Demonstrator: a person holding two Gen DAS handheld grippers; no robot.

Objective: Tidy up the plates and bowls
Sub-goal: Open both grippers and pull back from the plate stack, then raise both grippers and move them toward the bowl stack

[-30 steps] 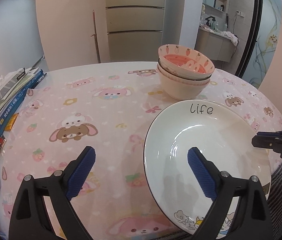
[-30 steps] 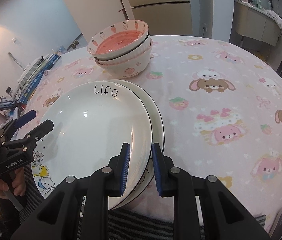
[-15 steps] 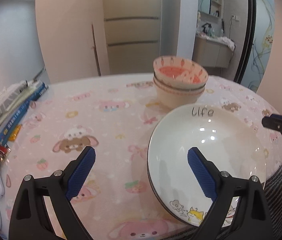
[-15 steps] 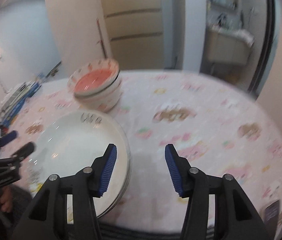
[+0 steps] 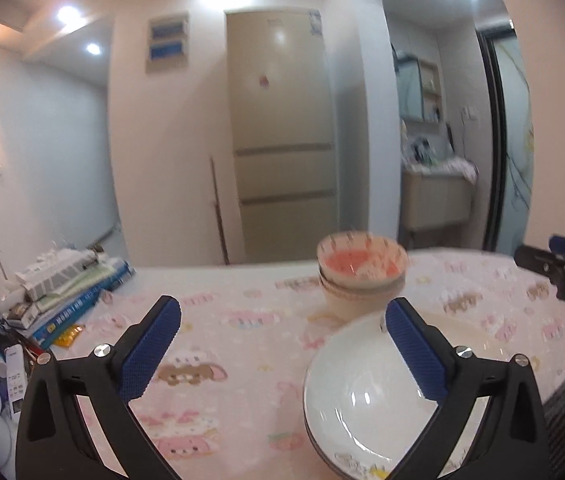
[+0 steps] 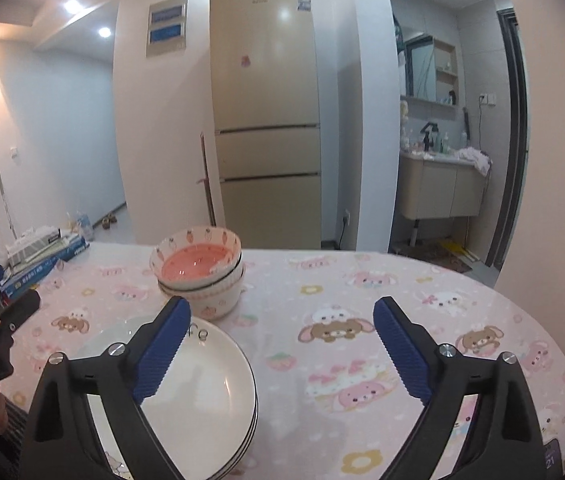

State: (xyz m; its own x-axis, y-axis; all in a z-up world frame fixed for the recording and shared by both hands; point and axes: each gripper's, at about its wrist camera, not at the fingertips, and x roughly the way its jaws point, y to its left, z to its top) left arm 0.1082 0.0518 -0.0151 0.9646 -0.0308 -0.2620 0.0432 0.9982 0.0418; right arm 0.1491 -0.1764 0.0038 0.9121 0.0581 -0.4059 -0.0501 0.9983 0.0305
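the left gripper (image 5: 282,332) has its blue-padded jaws spread wide with nothing between them; they have just been opening a little further. the right gripper (image 6: 282,334) also stands wide apart and empty, its jaws having just been opening from nearly together. the stack of white plates (image 6: 206,380) lies at the near edge of the round table (image 6: 462,320), which is covered in a pink cartoon-animal cloth; in the right wrist view the stack sits at the near left, under that gripper's left finger, and its dark-rimmed edges show in layers. the stack of bowls (image 6: 198,270), the top one pink inside with carrot and strawberry marks round the rim, stands just beyond the plates, farther from the camera. a pile of books and boxes (image 5: 70,284) lies at the table's far left edge. a beige fridge (image 6: 266,120) stands against the far wall, with a sink cabinet (image 6: 442,188) to its right.
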